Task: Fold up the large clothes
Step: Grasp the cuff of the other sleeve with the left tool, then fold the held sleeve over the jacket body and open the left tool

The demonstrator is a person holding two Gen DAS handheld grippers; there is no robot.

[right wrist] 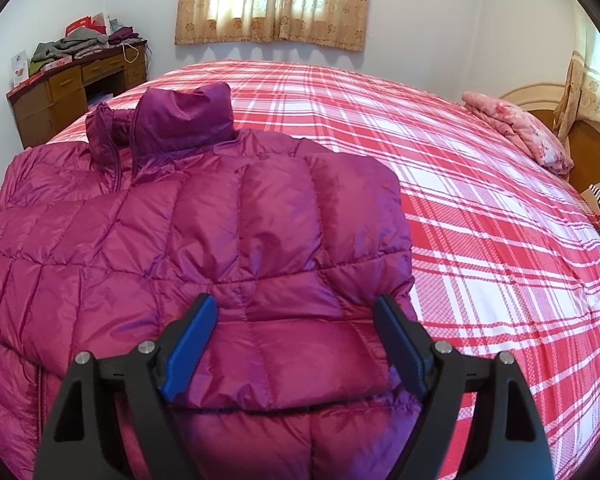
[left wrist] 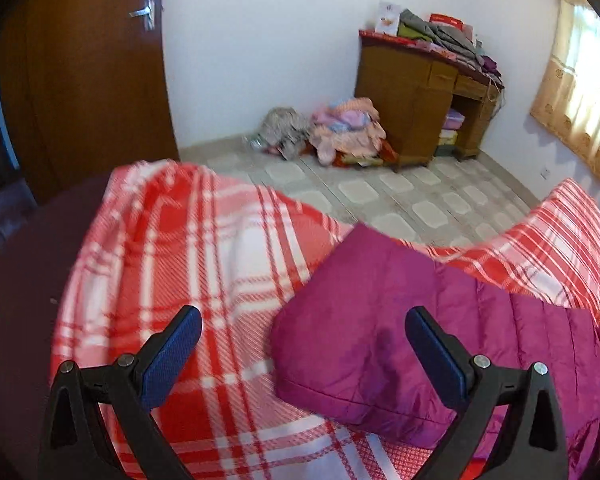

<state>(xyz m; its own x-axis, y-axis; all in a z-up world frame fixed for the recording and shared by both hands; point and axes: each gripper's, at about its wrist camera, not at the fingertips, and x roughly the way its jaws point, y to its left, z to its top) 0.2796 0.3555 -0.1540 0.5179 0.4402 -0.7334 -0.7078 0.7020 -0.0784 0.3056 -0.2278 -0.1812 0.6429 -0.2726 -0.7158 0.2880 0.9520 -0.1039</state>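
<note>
A magenta quilted down jacket point(right wrist: 148, 232) lies spread on the red-and-white plaid bed point(right wrist: 480, 208), collar toward the far side. One sleeve point(right wrist: 300, 216) is folded across its chest. My right gripper point(right wrist: 296, 304) hovers over that sleeve's cuff end, open, with the puffy fabric lying between its blue pads and not pinched. In the left wrist view, the jacket's other sleeve point(left wrist: 372, 320) stretches out over the plaid cover point(left wrist: 204, 264). My left gripper point(left wrist: 304, 320) stands open just above its cuff end, holding nothing.
A wooden desk point(left wrist: 416, 92) piled with clothes stands against the far wall, with a heap of laundry point(left wrist: 340, 128) on the tiled floor beside it. A brown door point(left wrist: 88, 80) is at left. A pink folded quilt point(right wrist: 520, 132) lies near the headboard.
</note>
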